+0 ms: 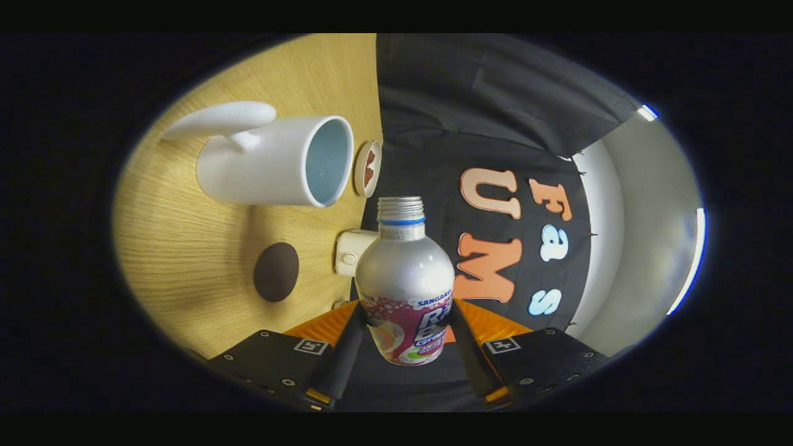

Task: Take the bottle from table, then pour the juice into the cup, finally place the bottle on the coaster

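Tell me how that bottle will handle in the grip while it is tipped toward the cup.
The bottle looks like smooth metal, so it may slip between the fingers pressing its sides. Its round body could twist in the grip. With the cap off, it probably spills easily near the cup.

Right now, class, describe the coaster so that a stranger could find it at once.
Start at the light wooden table and find the big white mug with its long handle. Between the mug and the hand-held gripper, which grips the silver juice bottle, lies the dark brown round coaster, flat and plain.
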A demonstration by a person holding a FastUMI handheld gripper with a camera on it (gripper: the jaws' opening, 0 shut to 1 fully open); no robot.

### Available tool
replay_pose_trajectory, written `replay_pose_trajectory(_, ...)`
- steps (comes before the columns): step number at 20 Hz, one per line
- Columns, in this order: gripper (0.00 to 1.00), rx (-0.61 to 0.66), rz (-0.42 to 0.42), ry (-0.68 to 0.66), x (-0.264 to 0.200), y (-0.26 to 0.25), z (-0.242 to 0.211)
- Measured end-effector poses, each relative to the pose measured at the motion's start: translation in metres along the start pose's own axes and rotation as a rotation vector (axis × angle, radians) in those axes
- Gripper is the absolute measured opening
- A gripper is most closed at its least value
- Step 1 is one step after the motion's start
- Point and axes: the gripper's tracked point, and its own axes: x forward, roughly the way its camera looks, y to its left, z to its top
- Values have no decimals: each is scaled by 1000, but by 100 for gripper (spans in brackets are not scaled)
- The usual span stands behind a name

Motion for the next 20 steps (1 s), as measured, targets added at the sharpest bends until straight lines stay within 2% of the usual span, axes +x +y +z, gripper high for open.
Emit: replay_pose_trajectory(20,76,-82,-70,-29,8,-5,-2)
